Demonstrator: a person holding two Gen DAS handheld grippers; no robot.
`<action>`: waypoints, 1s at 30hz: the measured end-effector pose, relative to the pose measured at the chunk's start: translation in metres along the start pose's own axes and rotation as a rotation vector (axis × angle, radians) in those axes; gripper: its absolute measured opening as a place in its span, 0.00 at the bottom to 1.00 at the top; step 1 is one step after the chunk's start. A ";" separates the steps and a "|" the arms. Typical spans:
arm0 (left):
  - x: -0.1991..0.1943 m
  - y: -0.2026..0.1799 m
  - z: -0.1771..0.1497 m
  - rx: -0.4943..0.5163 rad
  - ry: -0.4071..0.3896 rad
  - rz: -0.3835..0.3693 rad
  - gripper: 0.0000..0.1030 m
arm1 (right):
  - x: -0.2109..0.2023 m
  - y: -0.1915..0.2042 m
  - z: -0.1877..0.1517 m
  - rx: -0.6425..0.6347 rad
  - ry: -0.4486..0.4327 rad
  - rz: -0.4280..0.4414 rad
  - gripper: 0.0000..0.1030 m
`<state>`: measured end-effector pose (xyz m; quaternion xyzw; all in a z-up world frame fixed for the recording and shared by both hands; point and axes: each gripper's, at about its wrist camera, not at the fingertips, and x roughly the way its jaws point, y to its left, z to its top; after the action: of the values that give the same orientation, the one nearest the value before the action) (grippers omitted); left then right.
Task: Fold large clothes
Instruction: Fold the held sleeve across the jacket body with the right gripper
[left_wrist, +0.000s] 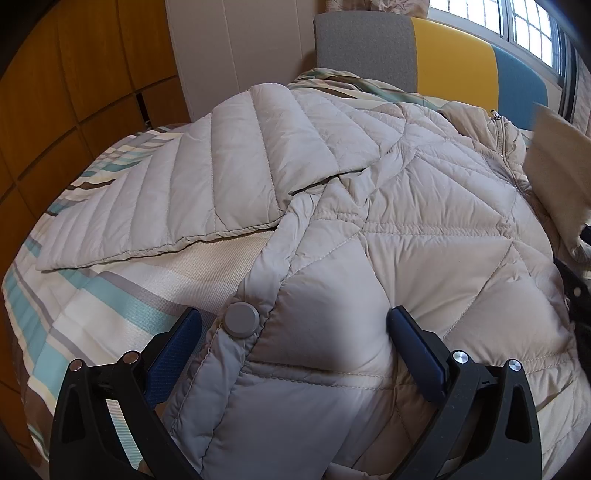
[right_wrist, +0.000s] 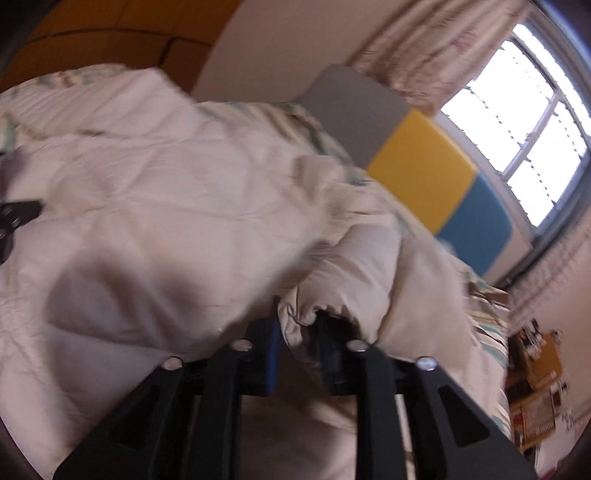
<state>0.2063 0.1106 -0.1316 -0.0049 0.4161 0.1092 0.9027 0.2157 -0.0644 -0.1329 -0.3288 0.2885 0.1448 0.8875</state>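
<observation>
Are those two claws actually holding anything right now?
The right gripper has a bunched fold of the jacket between its fingers. The left gripper is open, straddling the jacket's hem.

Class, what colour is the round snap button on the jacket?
Grey snap button, clearest in the left wrist view.

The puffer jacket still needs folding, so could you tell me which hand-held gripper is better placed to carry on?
Probably the right hand-held gripper: a fold of the jacket sits between its fingers. The left hand-held gripper only straddles the hem, open.

Jacket (left_wrist: 388, 184): quilted, matt beige cloth; snap button (left_wrist: 242, 319): smooth grey plastic. Bedsheet (left_wrist: 110, 295): woven striped cloth. Wardrobe (left_wrist: 74, 74): smooth wood.
</observation>
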 end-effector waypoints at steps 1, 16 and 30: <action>0.000 0.000 0.000 -0.001 0.001 -0.001 0.97 | -0.003 0.005 -0.003 -0.034 -0.009 -0.030 0.46; -0.068 -0.046 0.053 -0.057 -0.100 -0.124 0.97 | -0.085 -0.106 -0.081 0.435 -0.110 -0.199 0.96; 0.017 -0.174 0.072 0.256 -0.063 0.026 0.79 | -0.088 -0.203 -0.193 1.041 0.119 -0.411 0.98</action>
<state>0.3064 -0.0492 -0.1116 0.1194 0.3980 0.0669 0.9071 0.1563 -0.3503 -0.0970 0.0956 0.3016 -0.2115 0.9248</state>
